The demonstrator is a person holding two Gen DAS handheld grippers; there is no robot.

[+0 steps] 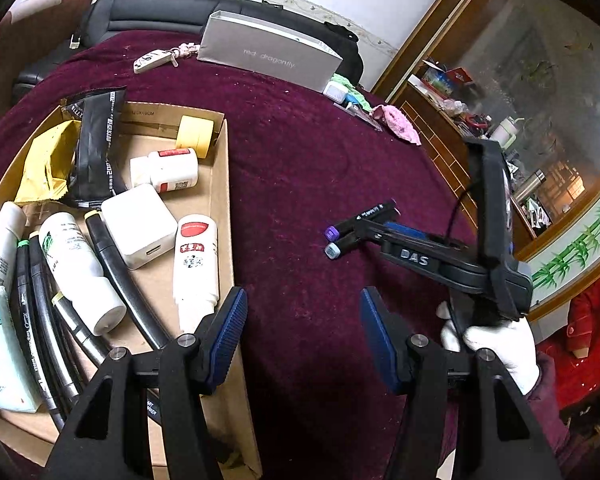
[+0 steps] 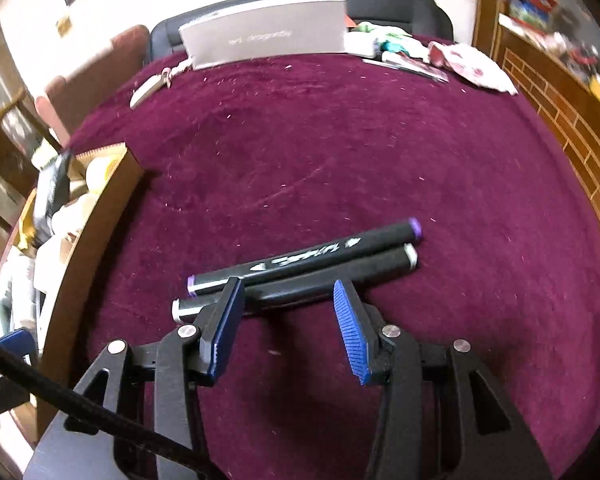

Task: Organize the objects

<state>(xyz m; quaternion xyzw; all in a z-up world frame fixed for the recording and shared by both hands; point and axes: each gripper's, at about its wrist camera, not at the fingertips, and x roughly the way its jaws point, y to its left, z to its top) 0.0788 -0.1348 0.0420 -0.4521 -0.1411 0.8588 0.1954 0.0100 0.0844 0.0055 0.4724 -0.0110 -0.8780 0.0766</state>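
Observation:
Two black markers lie side by side on the maroon cloth: one with purple end caps and one with grey end caps. My right gripper is open, its blue-padded fingers straddling the grey-capped marker without closing on it. My left gripper is open and empty, hovering over the cloth beside the right wall of a cardboard box. The box holds white bottles, black markers, a white charger block, a yellow tape roll and packets.
A grey shoe box stands at the far edge of the cloth, with a key tag to its left. Small items and a pink cloth lie at the far right. A wooden cabinet borders the right side.

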